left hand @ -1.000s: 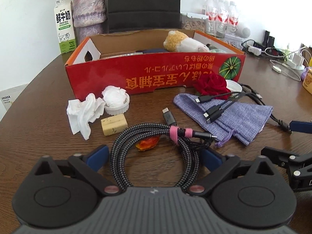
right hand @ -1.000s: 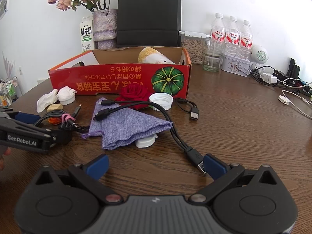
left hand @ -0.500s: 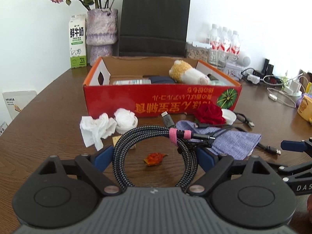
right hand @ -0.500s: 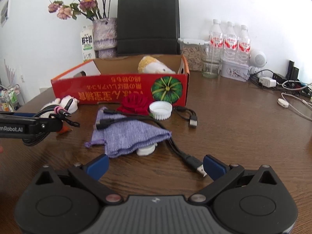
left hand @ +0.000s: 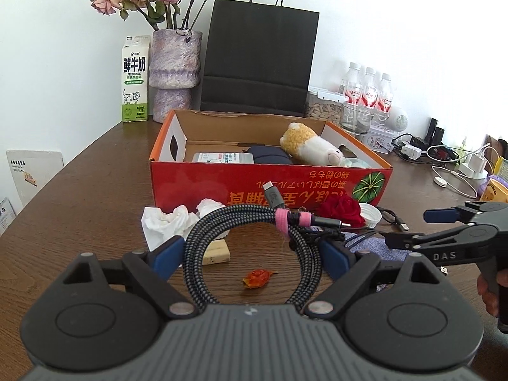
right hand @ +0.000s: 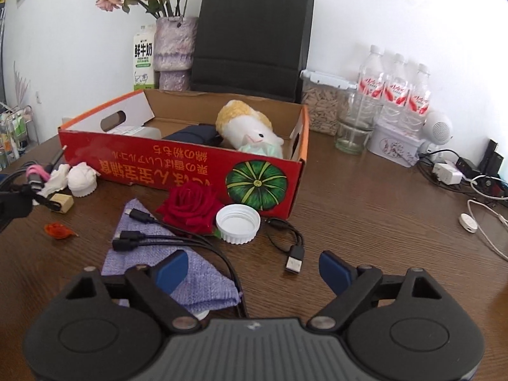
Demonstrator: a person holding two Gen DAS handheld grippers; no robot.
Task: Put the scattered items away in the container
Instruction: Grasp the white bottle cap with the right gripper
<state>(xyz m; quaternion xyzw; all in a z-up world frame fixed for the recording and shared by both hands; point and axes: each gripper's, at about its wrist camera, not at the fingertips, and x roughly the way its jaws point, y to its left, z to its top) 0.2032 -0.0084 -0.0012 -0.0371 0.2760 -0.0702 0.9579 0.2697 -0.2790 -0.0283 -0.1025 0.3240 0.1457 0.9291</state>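
Note:
My left gripper (left hand: 250, 250) is shut on a coiled braided cable (left hand: 241, 216) with a pink strap, held above the table in front of the red cardboard box (left hand: 254, 187). The box holds a plush toy (left hand: 308, 146) and flat items. My right gripper (right hand: 254, 266) hangs low over the table with its jaws closing. The black multi-head cable (right hand: 190, 239) runs between them, untouched by the pads. Its left finger is over the purple pouch (right hand: 203, 282). A red rose (right hand: 190, 206) and a white cap (right hand: 238, 223) lie by the box.
Crumpled tissue (left hand: 165, 222), a wooden block (left hand: 216, 252) and an orange petal (left hand: 257, 277) lie left of the pouch. Behind the box stand a vase (left hand: 174, 73), milk carton (left hand: 135, 79), black paper bag (left hand: 260, 60) and water bottles (right hand: 393, 92). Chargers and white cords (right hand: 476, 190) clutter the right.
The left gripper has lifted the coiled cable off the table, leaving the petal behind. The right gripper has moved forward over the pouch and black cable, and its jaws have narrowed a little.

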